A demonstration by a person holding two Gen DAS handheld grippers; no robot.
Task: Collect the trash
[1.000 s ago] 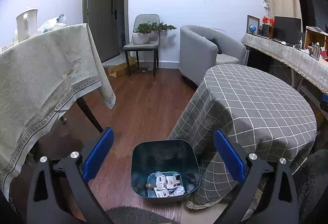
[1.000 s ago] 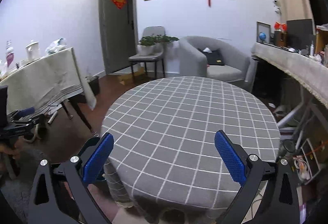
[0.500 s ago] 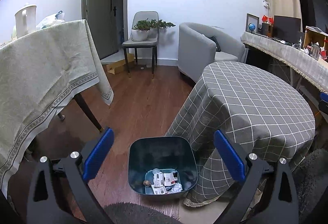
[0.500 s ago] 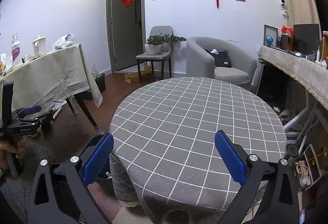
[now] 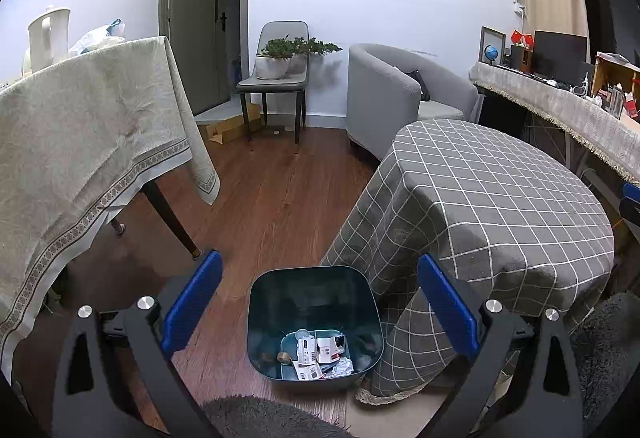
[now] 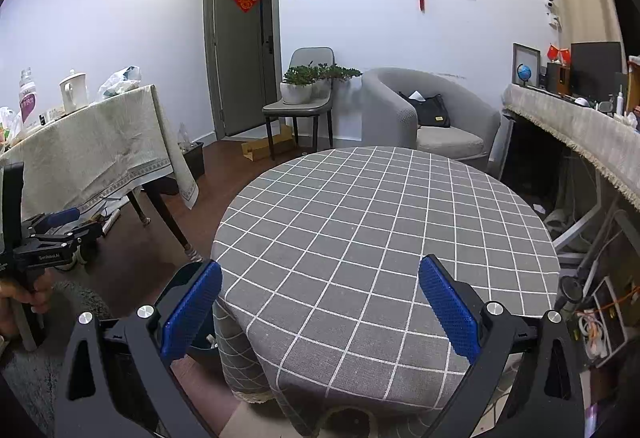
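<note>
The dark teal, square-mouthed plastic bin (image 5: 314,322) stands on the brown wood floor (image 5: 264,205), right against the drape of the grey white-checked cloth over the round surface (image 5: 500,197). At its bottom lies the collected trash (image 5: 318,354): white cartons or wrappers, crumpled paper and a small round brownish piece, though the depth and dim light make each item hard to name. The top of the round surface shows nothing on it in the right wrist view, so the gathering step looks finished or close to it. Any next move would call for scanning elsewhere, such as the beige-clothed side surface (image 5: 80,125), for remaining litter.

The left tool (image 5: 318,308) hovers above the bin with its blue pads wide apart, gripping nothing and touching nothing. The right tool (image 6: 320,308) hangs over the near edge of the checked surface, likewise spread wide and empty.
</note>
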